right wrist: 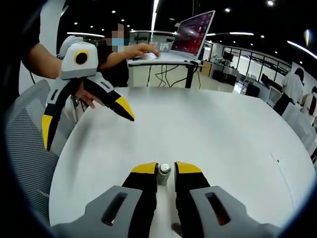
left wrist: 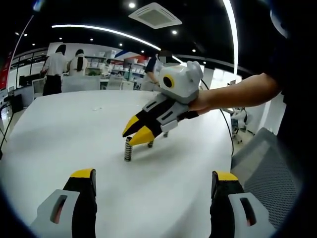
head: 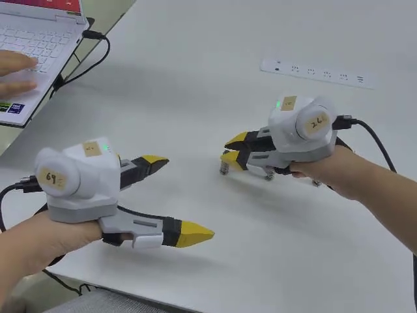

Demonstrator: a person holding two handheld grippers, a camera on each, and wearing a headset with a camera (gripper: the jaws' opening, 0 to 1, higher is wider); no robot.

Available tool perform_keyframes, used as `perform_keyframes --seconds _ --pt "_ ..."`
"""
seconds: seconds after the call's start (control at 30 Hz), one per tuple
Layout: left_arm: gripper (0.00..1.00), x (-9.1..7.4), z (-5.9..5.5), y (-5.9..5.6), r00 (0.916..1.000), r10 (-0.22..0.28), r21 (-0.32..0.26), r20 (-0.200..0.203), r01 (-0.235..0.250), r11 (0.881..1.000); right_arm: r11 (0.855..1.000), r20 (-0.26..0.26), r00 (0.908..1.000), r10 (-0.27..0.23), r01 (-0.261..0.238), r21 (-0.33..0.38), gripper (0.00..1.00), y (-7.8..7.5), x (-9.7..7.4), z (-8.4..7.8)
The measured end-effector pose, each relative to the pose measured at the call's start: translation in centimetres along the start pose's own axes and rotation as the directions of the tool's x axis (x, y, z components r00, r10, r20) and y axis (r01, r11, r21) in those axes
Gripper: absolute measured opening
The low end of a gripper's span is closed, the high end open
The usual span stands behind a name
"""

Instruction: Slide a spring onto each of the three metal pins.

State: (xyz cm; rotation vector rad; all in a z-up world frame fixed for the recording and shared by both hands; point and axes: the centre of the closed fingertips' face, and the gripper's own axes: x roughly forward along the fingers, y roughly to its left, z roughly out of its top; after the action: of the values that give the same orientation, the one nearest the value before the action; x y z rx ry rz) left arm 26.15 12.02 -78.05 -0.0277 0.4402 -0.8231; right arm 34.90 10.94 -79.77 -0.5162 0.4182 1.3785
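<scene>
While the left gripper [head: 174, 195] hangs in the lower left of the head view, jaws spread wide and holding nothing, it is well apart from the work and plays no part in it at present.

At frame centre one pin [head: 223, 169] stands upright on the table [head: 195, 78], directly under the tips of the right gripper [head: 231, 149]. The left gripper view shows a spring [left wrist: 128, 149] coiled round this pin, long axis vertical, with the right gripper's tips just above its top. In the right gripper view the spring [right wrist: 164, 173] lies straight ahead along the jaws, between the two tips. Those jaws are nearly closed, leaving only a narrow gap on each side. Whether they press the spring or merely flank it cannot be told.

Judgement: the right gripper is much the nearer, and the coming move turns on keeping its tips square to that vertical axis.

To the right of centre, two more pins [head: 268, 175] [head: 317, 183] are partly hidden under the right gripper and the hand [head: 326, 171]. Whether each carries a spring is too small to confirm.
</scene>
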Motion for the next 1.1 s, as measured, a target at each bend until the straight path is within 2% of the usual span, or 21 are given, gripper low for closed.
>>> perform_keyframes --seconds 0.3,0.47,0.57,0.67,0.8,0.97,1.1 --pt "0.94 0.3 0.6 0.1 1.0 0.003 -0.001 -0.001 -0.003 1.0 1.0 0.016 0.9999 -0.004 0.004 0.023 0.15 0.1 -0.9 0.2" --pt "0.94 0.6 1.2 0.1 1.0 0.003 0.011 -0.001 -0.003 1.0 0.999 0.027 0.9996 -0.01 0.009 0.037 0.18 0.3 -2.1 0.1" --pt "0.94 0.7 1.7 0.1 1.0 0.002 0.005 0.008 -0.003 1.0 0.998 0.054 0.9983 -0.023 0.02 0.057 0.2 0.2 -3.4 0.3" --pt "0.94 0.9 2.1 0.1 0.9999 -0.002 0.01 0.013 0.002 1.0 0.996 0.077 0.9965 -0.033 0.027 0.08 0.28 0.1 -4.4 0.3" --pt "0.94 1.2 2.3 -0.1 0.9999 -0.009 0.019 0.01 0.009 1.0 0.992 0.097 0.9935 -0.059 0.048 0.116 0.31 0.2 -6.2 -0.2" --pt "0.94 1.5 2.5 -0.4 0.9998 -0.018 0.024 0.01 0.018 1.0 0.981 0.133 0.986 -0.1 0.075 0.181 0.4 0.5 -8.6 -1.0" --pt "0.95 1.8 2.7 -0.9 0.9993 -0.035 0.032 0.012 0.035 0.999 0.975 0.157 0.9789 -0.131 0.099 0.199 0.5 0.7 -10.4 -1.7"
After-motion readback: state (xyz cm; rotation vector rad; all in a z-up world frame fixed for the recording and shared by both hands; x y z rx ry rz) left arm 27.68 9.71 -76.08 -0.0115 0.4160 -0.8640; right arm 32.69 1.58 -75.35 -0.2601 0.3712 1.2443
